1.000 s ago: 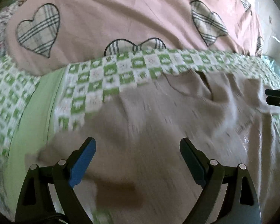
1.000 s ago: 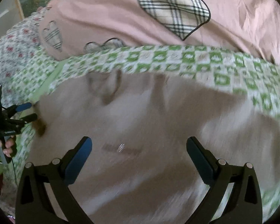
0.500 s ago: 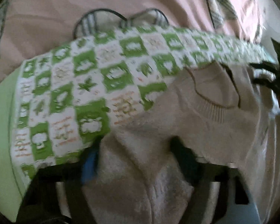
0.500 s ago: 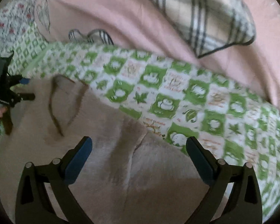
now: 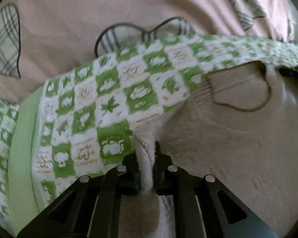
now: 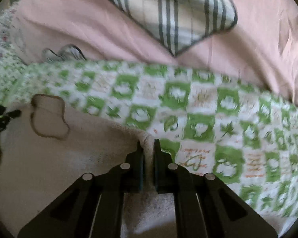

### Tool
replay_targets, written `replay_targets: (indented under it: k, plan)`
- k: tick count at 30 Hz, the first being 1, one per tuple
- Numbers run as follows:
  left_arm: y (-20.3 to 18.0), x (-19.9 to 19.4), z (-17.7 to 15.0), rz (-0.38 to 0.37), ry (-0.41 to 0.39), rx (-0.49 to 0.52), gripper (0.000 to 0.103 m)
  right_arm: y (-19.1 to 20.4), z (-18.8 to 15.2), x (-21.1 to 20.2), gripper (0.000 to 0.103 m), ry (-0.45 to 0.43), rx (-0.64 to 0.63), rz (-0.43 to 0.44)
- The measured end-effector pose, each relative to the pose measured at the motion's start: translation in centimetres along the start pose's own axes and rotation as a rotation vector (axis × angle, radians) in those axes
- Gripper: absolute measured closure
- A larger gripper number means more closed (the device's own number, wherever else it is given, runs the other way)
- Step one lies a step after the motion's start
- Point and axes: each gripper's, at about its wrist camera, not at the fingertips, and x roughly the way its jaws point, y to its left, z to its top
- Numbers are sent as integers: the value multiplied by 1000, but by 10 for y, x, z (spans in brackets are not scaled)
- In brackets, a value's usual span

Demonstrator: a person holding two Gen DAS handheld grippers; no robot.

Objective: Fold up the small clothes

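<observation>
A small beige knit sweater lies flat on a green-and-white checked blanket, its dark-edged neck opening toward the far side. My left gripper is shut on the sweater's left shoulder edge, with a fold of fabric pinched between the jaws. In the right wrist view the sweater fills the lower left, with the neck opening at left. My right gripper is shut on the sweater's right shoulder edge. The left gripper's tips show at the left edge.
A pink quilt with plaid hearts rises behind the blanket. A plain light-green band borders the blanket at left. A floral sheet lies at the far left in the right wrist view.
Both grippers moved forward to the sweater's shoulders and went from wide open to shut, each pinching a fold of the fabric.
</observation>
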Motion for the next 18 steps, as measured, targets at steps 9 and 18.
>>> replay_targets:
  k: [9,18]
  plan:
    - [32,-27,1,28,3,-143,68,-24,-6,-46,52,-69,133,-11]
    - [-12,-124,-53,-93,-75,-226,45,-93,-116,-145,46,-86,388,-16]
